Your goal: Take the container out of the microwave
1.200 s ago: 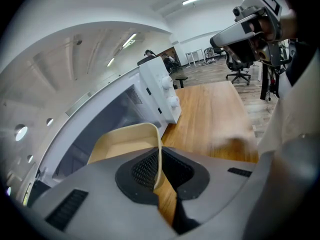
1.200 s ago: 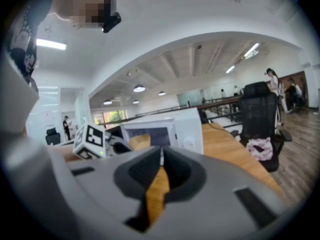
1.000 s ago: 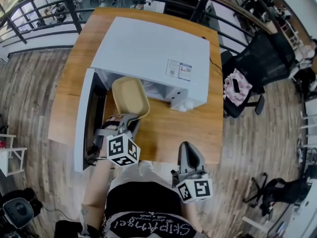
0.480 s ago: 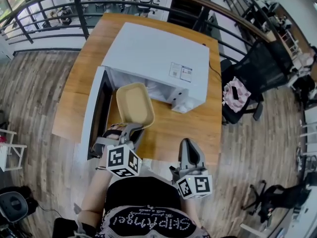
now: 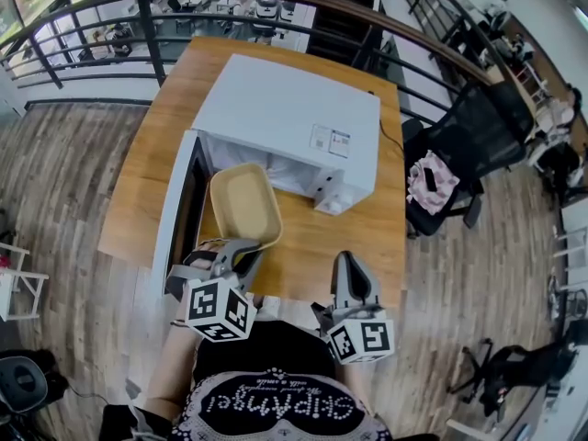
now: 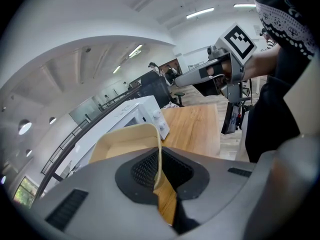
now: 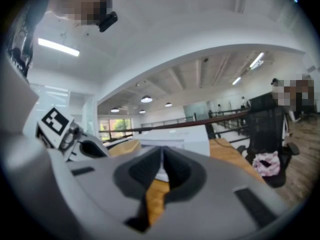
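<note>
The white microwave [image 5: 285,118] stands on the wooden table [image 5: 386,228] with its door [image 5: 179,219] swung open to the left. A beige, empty container [image 5: 244,205] hangs in front of the opening, above the table. My left gripper [image 5: 234,257] is shut on the container's near rim, and in the left gripper view the thin rim [image 6: 159,154] is pinched between the pads, with the tray [image 6: 120,141] stretching away. My right gripper [image 5: 350,278] hovers over the table's front edge to the right, shut with nothing in it; its jaws [image 7: 162,156] meet.
A black office chair [image 5: 478,127] with a pink cloth [image 5: 432,177] on it stands right of the table. A dark railing [image 5: 138,7] runs behind the table. The open door sticks out past the table's front left.
The container has come further out of the microwave toward me and risen, carried by my left gripper. The right gripper has lifted slightly.
</note>
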{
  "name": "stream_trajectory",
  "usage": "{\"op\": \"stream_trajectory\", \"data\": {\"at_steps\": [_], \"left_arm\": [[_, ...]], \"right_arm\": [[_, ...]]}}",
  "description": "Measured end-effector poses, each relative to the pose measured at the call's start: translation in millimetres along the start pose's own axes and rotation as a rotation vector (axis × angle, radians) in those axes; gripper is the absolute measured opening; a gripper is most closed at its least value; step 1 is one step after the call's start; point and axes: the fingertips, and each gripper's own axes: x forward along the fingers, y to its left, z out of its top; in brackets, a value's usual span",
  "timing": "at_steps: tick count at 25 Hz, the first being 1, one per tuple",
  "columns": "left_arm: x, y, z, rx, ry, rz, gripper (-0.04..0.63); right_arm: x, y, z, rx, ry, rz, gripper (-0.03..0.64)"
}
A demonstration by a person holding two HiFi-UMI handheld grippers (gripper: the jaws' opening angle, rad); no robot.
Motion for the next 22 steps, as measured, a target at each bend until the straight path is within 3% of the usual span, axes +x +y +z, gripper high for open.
{"op": "stream_trajectory", "data": {"at_steps": [13,22], "left_arm": [[-26,10,1,-0.005,-0.007,0.015,0.041],[-26,0,-1,-0.008,-0.011,-0.036,0.041]], "right_arm": [[-1,-2,7,-0.007,0.001,-0.018,0.04],[4,-9,7,-0.011,0.006,-0.032,0.04]]}}
